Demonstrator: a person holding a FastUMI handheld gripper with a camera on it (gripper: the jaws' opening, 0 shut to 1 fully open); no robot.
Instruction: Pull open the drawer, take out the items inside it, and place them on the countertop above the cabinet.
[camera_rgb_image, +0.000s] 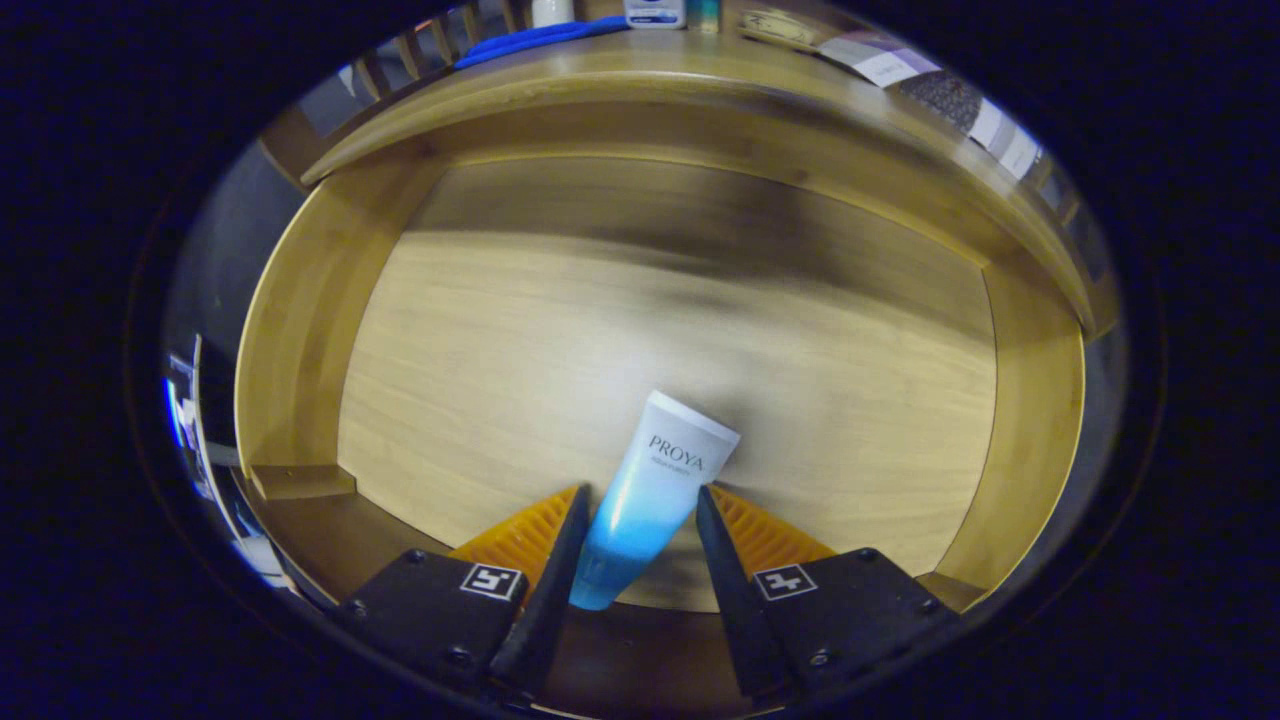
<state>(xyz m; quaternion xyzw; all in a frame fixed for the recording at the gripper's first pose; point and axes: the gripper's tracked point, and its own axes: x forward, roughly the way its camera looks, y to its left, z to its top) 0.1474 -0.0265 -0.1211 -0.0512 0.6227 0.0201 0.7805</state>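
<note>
The wooden drawer (290, 330) stands pulled open below me, and its pale floor looks blurred. A white-to-blue cosmetic tube (660, 470) stands tilted between my fingers, white flat end up and away, blue cap end down toward me. My gripper (642, 492) is shut on the tube, one finger pressing each side of its lower half. The tube is sharp against the blurred floor and casts a dark shadow beyond it, so it hangs above the floor. The cabinet's countertop (700, 60) runs across beyond the drawer's back edge.
On the countertop lie a blue cloth (540, 38), a white bottle (552, 10), a small box (655, 12) and some printed leaflets (885, 62) to the right. The drawer's side walls rise on both sides of my fingers.
</note>
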